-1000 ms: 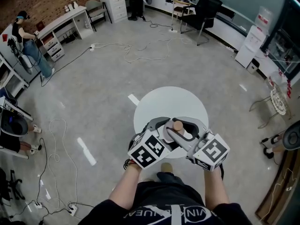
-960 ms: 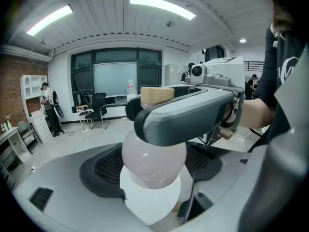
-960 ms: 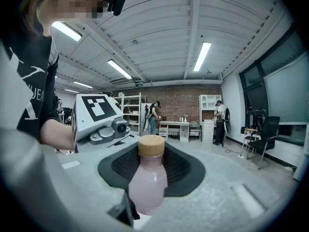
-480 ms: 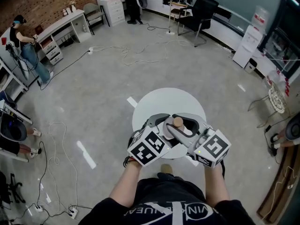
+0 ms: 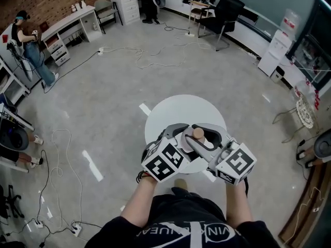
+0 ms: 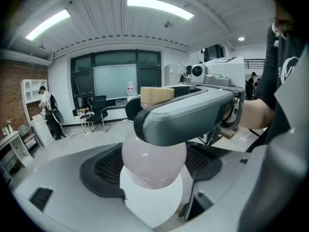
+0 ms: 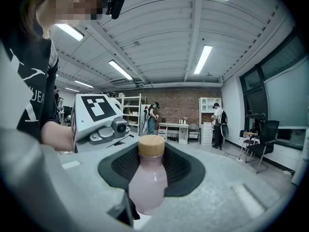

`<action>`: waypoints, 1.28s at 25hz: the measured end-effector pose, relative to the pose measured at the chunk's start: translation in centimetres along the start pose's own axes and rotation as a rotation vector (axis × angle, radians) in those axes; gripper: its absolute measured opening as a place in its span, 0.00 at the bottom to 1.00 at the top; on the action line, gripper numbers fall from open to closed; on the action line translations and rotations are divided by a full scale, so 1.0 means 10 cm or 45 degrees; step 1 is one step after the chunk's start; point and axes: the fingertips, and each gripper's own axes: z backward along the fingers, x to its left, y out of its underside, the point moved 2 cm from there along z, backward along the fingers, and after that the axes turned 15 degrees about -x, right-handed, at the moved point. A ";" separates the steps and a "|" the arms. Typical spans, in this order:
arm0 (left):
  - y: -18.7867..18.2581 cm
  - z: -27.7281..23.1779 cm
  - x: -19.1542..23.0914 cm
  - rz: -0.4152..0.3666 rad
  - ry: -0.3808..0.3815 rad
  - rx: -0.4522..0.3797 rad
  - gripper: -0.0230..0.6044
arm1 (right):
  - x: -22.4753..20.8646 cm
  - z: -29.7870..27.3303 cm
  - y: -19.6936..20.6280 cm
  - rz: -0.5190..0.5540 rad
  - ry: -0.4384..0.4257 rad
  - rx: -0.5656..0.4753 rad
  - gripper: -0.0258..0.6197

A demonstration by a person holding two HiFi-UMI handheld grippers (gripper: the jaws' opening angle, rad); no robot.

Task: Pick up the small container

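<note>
- One small bottle, clear and round-bellied with pale pink contents, topped by one tan wooden lid.
- Two handheld grippers meet on it from opposite sides.
- The right gripper pinches the bottle between its black pads.
- The left gripper clamps the bottle's belly.
- The bottle is upright, held in the air above one round white table.

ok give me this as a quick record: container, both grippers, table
container: small pink bottle with a wooden lid
right gripper: jaws closed on the bottle
left gripper: bottle sits between its jaws, cannot tell if they press on it
beneath: round white table
lifted: cannot tell
</note>
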 end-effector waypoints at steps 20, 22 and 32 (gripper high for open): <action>0.07 -0.06 0.09 0.025 -0.033 0.019 0.60 | -0.08 -0.05 0.09 -0.009 -0.037 0.015 0.25; 0.07 -0.06 0.12 0.025 -0.035 0.019 0.60 | -0.10 -0.07 0.10 -0.006 -0.039 0.019 0.25; 0.06 -0.16 0.21 0.023 -0.045 0.025 0.60 | -0.23 -0.08 0.13 -0.002 -0.048 0.022 0.25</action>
